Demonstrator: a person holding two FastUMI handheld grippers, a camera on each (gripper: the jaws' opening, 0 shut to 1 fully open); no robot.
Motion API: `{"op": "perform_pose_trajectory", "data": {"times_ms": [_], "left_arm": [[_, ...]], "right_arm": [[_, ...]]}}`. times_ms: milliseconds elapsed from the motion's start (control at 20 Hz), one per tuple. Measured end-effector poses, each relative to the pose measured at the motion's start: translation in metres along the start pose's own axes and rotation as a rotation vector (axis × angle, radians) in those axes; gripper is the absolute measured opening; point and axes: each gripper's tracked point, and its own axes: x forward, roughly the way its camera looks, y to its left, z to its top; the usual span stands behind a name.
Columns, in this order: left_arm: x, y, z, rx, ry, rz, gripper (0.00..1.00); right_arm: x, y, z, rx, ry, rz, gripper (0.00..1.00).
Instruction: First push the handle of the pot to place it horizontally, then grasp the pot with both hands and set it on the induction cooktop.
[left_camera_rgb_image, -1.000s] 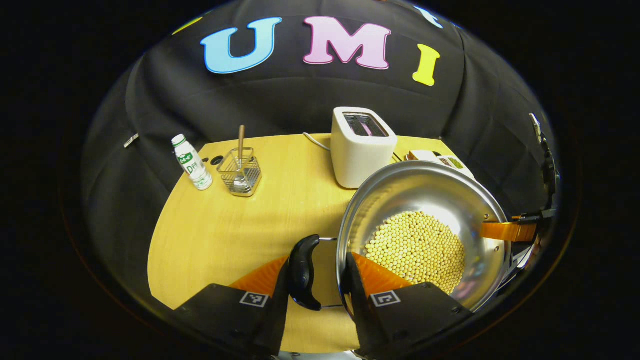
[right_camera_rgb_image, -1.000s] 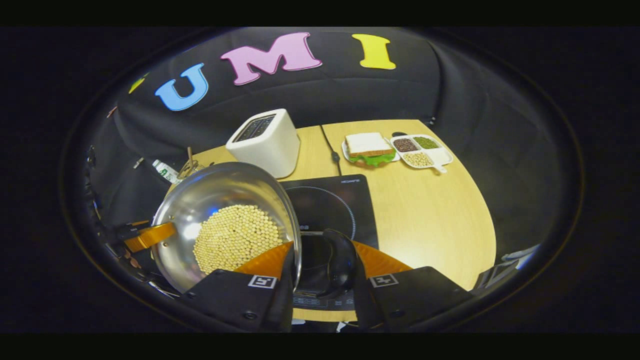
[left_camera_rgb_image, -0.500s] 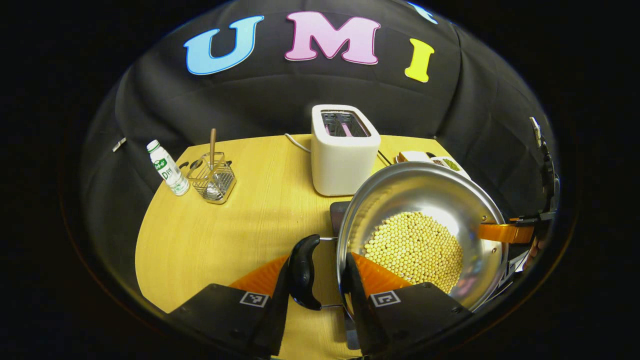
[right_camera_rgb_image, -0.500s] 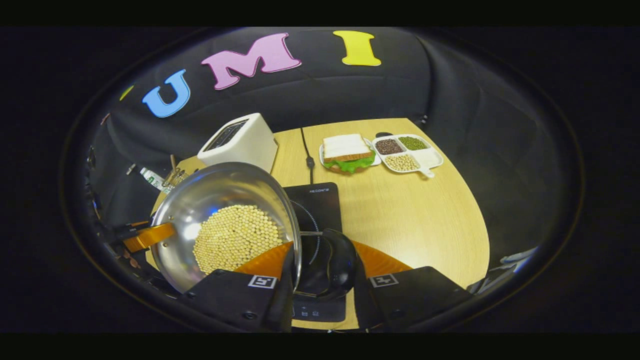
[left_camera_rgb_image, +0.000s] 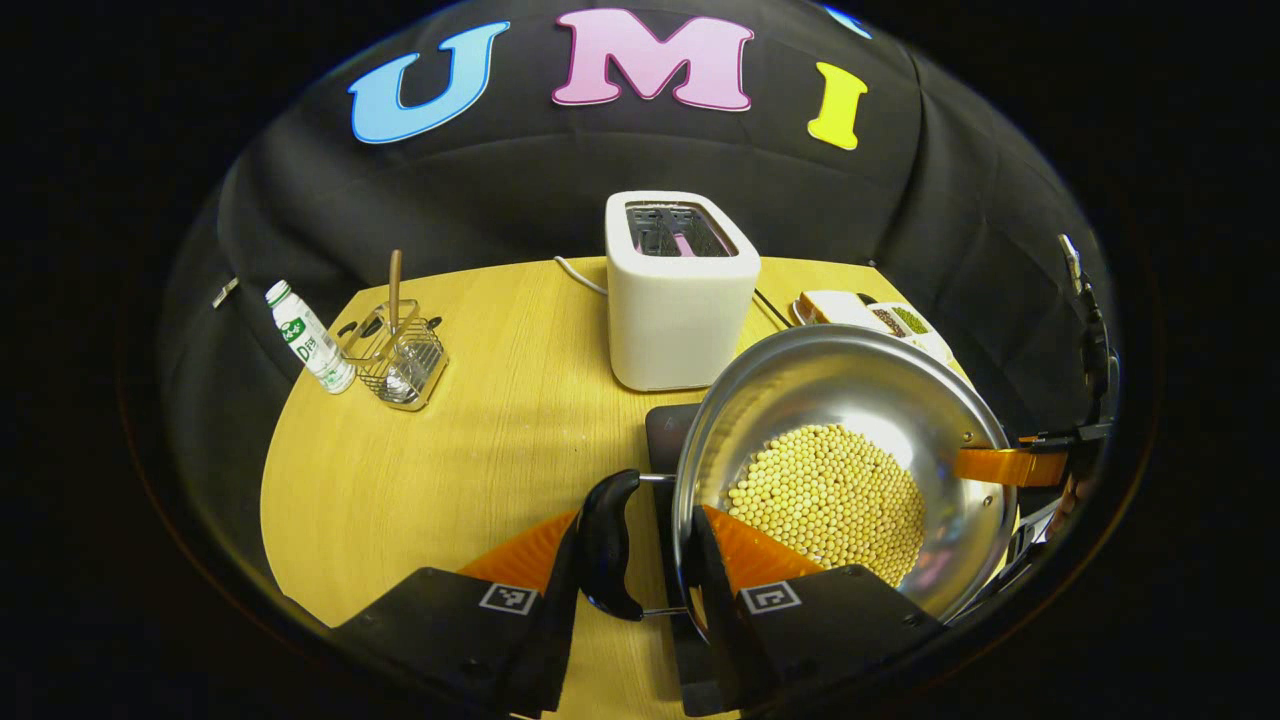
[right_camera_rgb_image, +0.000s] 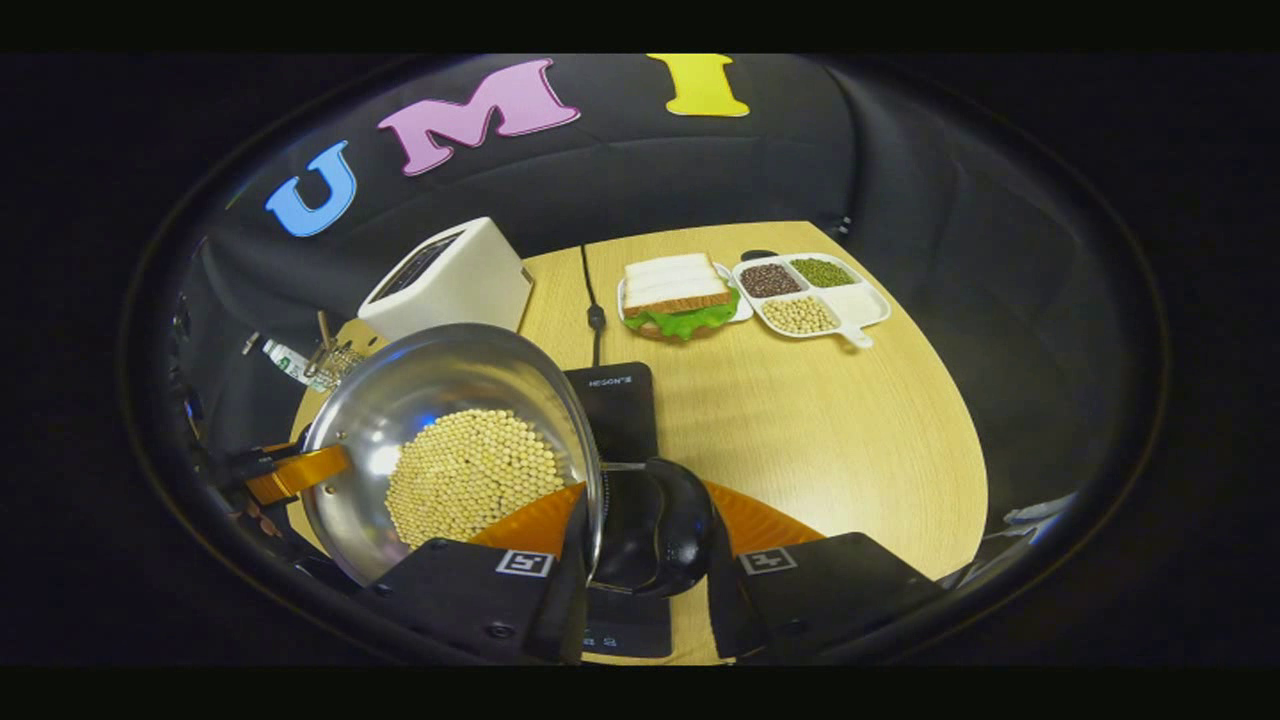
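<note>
The left tongs sit low at the pot's near side, fingers closed in on the dark side handle, one finger outside the handle and the other against the pot's rim. The same tongs show across the pot in the right gripper view, at its far left edge. The right tongs clamp the pot's opposite handle in the same way, one finger on the pot's side, the other beyond the handle. In the left gripper view these tongs reach the pot's far right rim, level and pointing inward.
</note>
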Motion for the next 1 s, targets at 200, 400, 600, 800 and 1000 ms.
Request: {"op": "perform_pose_trajectory", "data": {"times_ms": [200, 400, 600, 800, 1000], "left_arm": [[0.006, 0.000, -0.002, -0.007, 0.005, -0.004, 0.59], [0.011, 0.000, -0.006, -0.007, 0.007, -0.006, 0.60], [0.013, 0.002, -0.007, -0.016, 0.003, -0.010, 0.58], [0.014, 0.001, -0.007, -0.017, -0.001, -0.014, 0.59], [0.016, 0.002, -0.008, -0.022, -0.002, -0.012, 0.59]], "right_arm": [[0.006, -0.002, 0.000, -0.005, 0.004, -0.007, 0.52], [0.008, -0.003, -0.005, -0.005, 0.009, -0.011, 0.52], [0.010, -0.003, -0.004, 0.000, 0.006, -0.009, 0.52], [0.009, -0.002, -0.003, 0.004, 0.008, -0.010, 0.52], [0.009, -0.002, -0.003, 0.013, 0.013, -0.008, 0.53]]}}
